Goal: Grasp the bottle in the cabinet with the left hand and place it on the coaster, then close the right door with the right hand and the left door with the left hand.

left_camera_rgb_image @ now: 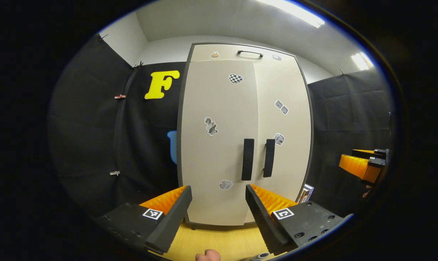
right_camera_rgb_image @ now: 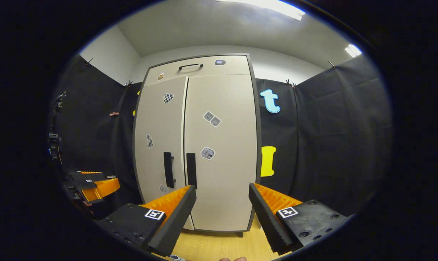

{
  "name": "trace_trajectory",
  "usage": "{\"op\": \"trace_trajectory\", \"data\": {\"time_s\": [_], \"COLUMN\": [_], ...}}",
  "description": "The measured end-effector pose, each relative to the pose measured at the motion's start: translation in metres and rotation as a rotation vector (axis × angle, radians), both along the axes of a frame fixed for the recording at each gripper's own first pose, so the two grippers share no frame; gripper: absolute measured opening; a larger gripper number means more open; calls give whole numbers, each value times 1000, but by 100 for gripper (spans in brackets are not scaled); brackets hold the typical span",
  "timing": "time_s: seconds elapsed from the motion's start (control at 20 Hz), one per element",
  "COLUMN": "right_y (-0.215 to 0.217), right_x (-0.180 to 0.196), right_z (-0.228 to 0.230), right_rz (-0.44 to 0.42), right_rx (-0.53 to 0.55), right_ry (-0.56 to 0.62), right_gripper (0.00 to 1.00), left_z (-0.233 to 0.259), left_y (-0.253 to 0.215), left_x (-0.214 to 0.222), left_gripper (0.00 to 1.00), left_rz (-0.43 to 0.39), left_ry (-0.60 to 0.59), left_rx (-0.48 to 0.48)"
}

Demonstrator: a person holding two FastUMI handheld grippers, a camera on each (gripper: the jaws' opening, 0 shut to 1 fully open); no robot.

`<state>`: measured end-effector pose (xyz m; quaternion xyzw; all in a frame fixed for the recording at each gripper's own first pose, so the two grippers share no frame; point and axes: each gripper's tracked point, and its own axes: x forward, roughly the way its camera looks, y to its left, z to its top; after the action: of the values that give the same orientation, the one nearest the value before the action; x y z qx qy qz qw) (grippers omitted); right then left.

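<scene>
Black cloth walls surround a pale cabinet (left_camera_rgb_image: 244, 137) on a wooden table (left_camera_rgb_image: 219, 243). Both doors are seen closed, so the bottle is hidden. Left gripper (left_camera_rgb_image: 218, 203) and right gripper (right_camera_rgb_image: 222, 203) are held wide, empty. The left handle (left_camera_rgb_image: 247, 159) is best hooked squarely.

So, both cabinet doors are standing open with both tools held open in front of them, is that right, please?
Not quite: both doors are shut. The left gripper view shows the left door and right door of the cabinet flush, handles side by side. Both the left tool and right tool are indeed open in front of them.
</scene>
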<state>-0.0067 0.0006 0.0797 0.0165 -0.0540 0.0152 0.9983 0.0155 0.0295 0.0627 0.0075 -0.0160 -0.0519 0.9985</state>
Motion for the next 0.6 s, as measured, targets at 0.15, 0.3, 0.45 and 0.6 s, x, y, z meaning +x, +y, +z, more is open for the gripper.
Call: {"op": "trace_trajectory", "data": {"time_s": [0.15,0.3,0.45,0.6], "right_y": [-1,0,2,3], "right_x": [3,6,6,7], "right_z": [0,1,0,1], "right_rz": [-9,-9,-8,-6], "right_rx": [13,20,13,12], "right_ry": [-3,-3,-3,-5], "right_gripper": [97,97,97,97], "left_z": [0,3,4,2], "left_y": [3,5,6,6], "left_x": [4,4,5,5], "left_gripper": [95,95,95,95], "left_rz": [5,9,11,10], "left_ry": [0,-6,-9,-5], "left_rx": [-2,9,11,6]}}
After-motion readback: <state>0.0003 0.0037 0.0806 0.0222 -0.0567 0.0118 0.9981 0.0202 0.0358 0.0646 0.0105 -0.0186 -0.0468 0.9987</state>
